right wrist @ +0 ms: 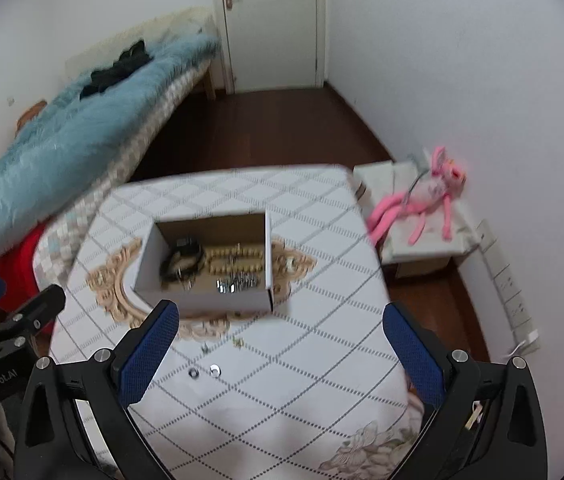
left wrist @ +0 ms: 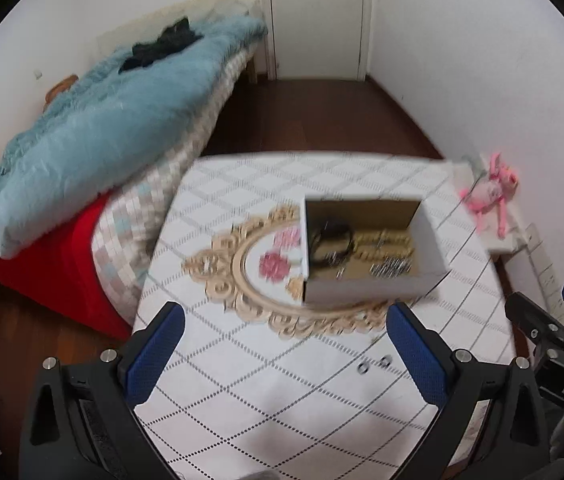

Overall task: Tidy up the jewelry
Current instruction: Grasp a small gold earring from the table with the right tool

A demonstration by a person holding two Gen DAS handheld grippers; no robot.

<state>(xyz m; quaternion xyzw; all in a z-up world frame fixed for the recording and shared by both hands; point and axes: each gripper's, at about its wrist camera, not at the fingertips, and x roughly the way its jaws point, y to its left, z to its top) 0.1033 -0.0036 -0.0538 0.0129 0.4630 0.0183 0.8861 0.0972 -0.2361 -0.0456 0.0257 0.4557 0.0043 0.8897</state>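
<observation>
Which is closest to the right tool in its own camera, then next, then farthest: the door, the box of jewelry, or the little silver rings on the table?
From the right tool:
1. Little silver rings, on the table just ahead.
2. Box of jewelry, mid-table on the ornate tray.
3. Door, at the room's far end.

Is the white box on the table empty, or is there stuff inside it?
Not empty. The open-topped white box holds a black band, beige beads and small silvery pieces on its floor.

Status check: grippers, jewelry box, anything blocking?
Left gripper open, empty. Right gripper open, empty. Box sits on ornate tray, jewelry inside; two small rings loose on tablecloth. Path clear.
</observation>
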